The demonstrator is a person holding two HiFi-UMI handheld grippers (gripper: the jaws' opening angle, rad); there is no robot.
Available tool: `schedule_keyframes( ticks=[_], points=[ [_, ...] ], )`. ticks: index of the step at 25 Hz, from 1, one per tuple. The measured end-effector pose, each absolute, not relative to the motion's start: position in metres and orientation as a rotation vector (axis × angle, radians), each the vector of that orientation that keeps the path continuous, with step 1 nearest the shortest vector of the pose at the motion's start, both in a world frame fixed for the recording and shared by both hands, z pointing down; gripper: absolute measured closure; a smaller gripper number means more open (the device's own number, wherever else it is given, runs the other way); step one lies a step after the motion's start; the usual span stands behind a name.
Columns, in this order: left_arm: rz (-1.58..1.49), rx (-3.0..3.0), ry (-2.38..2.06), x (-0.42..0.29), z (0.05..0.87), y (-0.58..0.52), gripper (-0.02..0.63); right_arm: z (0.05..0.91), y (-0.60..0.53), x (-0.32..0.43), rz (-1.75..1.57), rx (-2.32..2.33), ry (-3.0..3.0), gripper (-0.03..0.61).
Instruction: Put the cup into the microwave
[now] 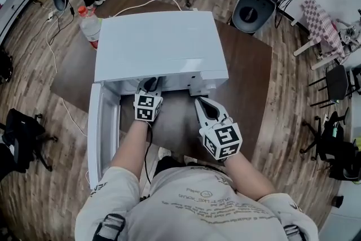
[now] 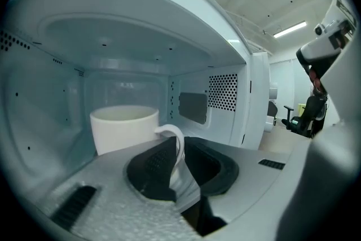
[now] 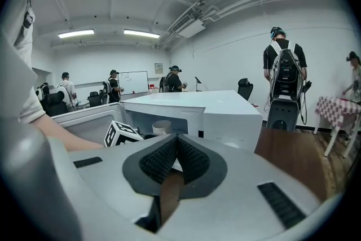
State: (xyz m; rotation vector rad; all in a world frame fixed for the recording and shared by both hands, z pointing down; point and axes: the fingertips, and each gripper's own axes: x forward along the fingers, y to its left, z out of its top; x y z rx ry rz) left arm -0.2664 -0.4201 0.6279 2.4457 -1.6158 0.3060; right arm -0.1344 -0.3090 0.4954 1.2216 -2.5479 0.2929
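A person seen from above stands at one brown table (image 1: 251,82). One white microwave (image 1: 161,45) sits toward the table's far edge, with its door (image 1: 97,132) swung open to the left, leaving the cavity free to reach into.

There are two grippers, one in each hand. The left gripper (image 1: 149,87) reaches into the microwave's opening. In the left gripper view its jaws are clamped on the thin handle (image 2: 175,141) of a single white cup (image 2: 125,128), with the loop pinched between the dark pads. The cup is upright, already inside the cavity near its middle, with the back wall behind it and the perforated right wall beside it. Whether its base touches the cavity floor cannot be seen. Gripping by the handle probably keeps the cup level and lets the gripper stay low under the cavity roof.

The right gripper (image 1: 204,105) is outside, over the table's near side, just in front of the microwave's right front corner. Its jaws are pressed together with nothing between them, and it seems held aside so the opening stays clear for the other hand. From its view the cup (image 3: 162,127) shows small inside the cavity
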Motion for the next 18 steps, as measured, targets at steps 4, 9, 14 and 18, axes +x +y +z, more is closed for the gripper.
schedule_keyframes(
  ticks=[4, 9, 14, 18],
  points=[
    [0.305, 2.356, -1.674, -0.275, 0.634, -0.416, 0.554, 0.503, -0.308, -0.128, 0.302, 1.225, -2.507, 0.565],
    [0.321, 2.310, -1.722, -0.282, 0.637, -0.406, 0.523, 0.508, -0.305, -0.123, 0.317, 1.217, -2.496, 0.565],
    [0.317, 2.240, -1.774, -0.292, 0.633, -0.393, 0.523, 0.505, -0.300, -0.128, 0.313, 1.188, -2.522, 0.565],
    [0.317, 2.209, -1.779, -0.293, 0.621, -0.376, 0.564, 0.501, -0.295, -0.137, 0.315, 1.148, -2.564, 0.565]
  ],
)
